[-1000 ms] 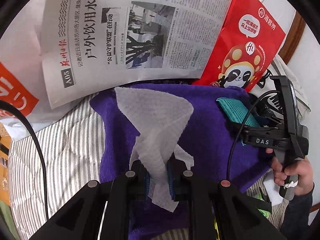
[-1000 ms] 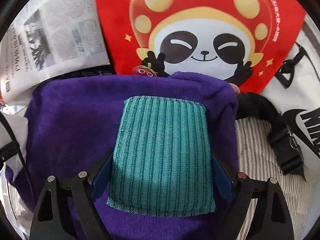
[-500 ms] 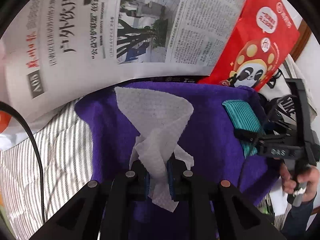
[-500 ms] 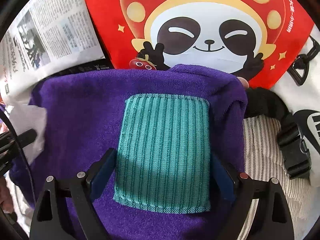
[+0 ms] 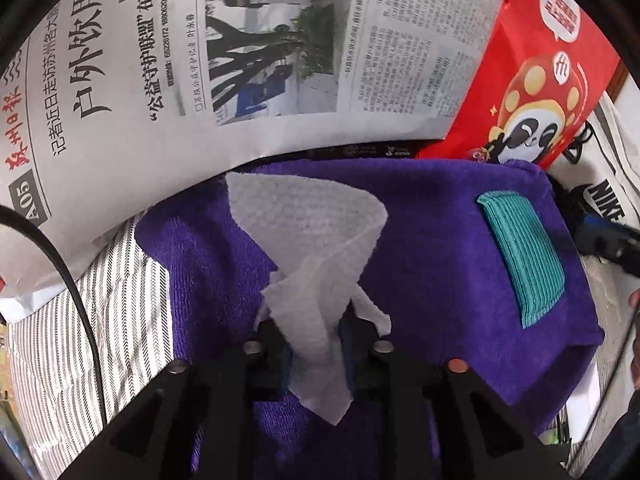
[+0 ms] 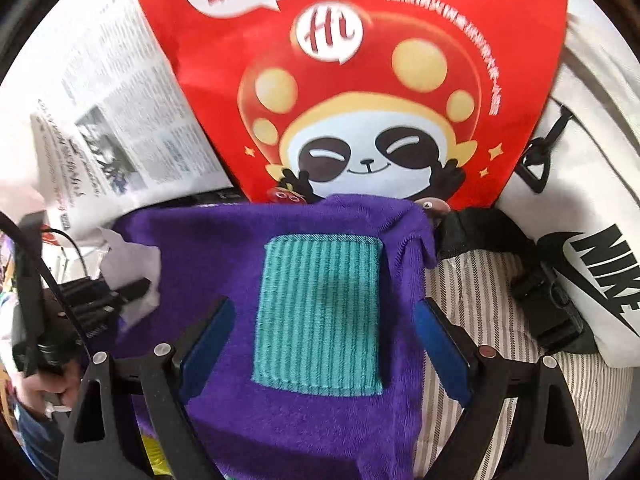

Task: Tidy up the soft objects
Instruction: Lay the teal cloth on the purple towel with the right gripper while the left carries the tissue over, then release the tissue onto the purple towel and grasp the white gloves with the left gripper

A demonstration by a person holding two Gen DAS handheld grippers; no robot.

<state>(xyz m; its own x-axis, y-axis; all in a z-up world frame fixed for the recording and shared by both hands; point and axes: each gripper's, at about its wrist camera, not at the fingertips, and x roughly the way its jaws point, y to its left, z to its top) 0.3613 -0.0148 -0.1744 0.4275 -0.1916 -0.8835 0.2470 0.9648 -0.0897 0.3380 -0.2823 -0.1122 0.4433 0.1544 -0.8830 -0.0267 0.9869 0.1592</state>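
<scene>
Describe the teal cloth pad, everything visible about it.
The teal cloth pad is a small rectangle of ribbed, knitted-looking fabric with a stitched border. It lies flat on the folded purple towel, toward the towel's right side as the left wrist view shows it. The right gripper stands open around it, blue pads clear of both long edges; nothing else touches it.

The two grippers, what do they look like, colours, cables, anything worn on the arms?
Both are black plastic with blue pads. The left gripper has silver rivets plus one copper-coloured, and a black cable beside it. The right gripper has silver rivets plus one reddish. A dark sleeve shows at the right arm.
</scene>
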